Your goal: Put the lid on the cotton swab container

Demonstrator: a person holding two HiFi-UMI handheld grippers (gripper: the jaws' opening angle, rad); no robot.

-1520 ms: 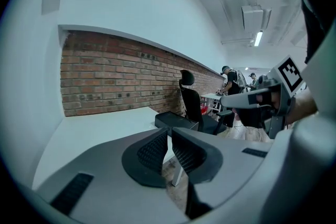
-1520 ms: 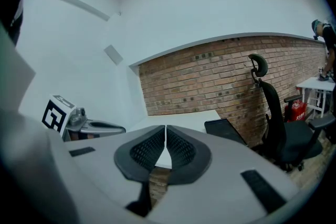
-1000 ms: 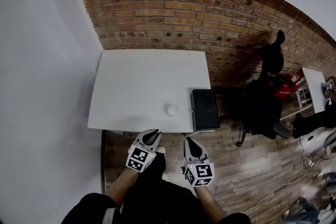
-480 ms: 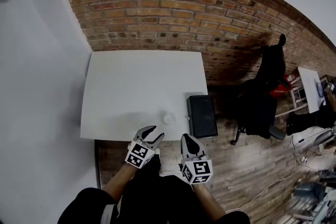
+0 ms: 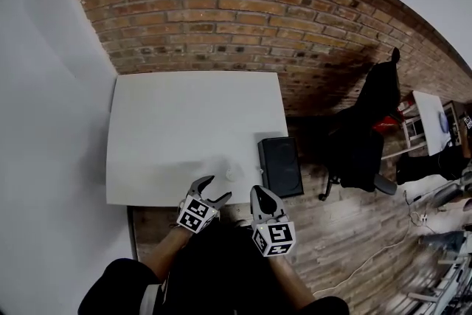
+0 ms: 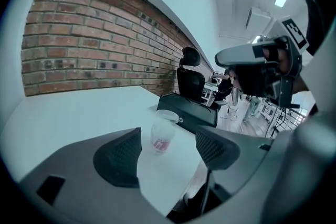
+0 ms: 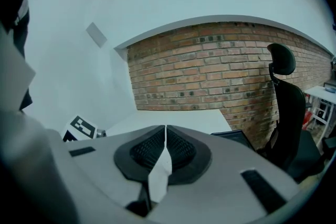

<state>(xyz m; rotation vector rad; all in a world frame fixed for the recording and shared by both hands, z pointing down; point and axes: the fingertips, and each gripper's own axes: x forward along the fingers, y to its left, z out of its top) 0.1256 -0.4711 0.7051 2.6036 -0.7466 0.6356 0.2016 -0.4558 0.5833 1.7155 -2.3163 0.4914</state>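
Brick in red-brown covers the wall (image 5: 243, 11) behind a white worktop (image 5: 184, 122). A black office chair (image 5: 369, 114) stands off to the right, and a black box (image 5: 280, 166) lies at the worktop's right edge, though I cannot tell whether it is on it or beside it.

Two dark-sleeved forearms (image 5: 166, 262) reach forward side by side. The left gripper (image 5: 218, 187) tilts down and to the right towards the worktop's near edge. Its jaws have just been opening and stand wide apart, touching nothing. The right gripper (image 5: 259, 194) points ahead with its pads pressed together and nothing seen between them.

Just beyond the left gripper's tips, near the front edge, stands the cotton swab container (image 5: 232, 175). It is a small translucent tub, upright with its long axis vertical and rim upward. It bears a red label too small to read.
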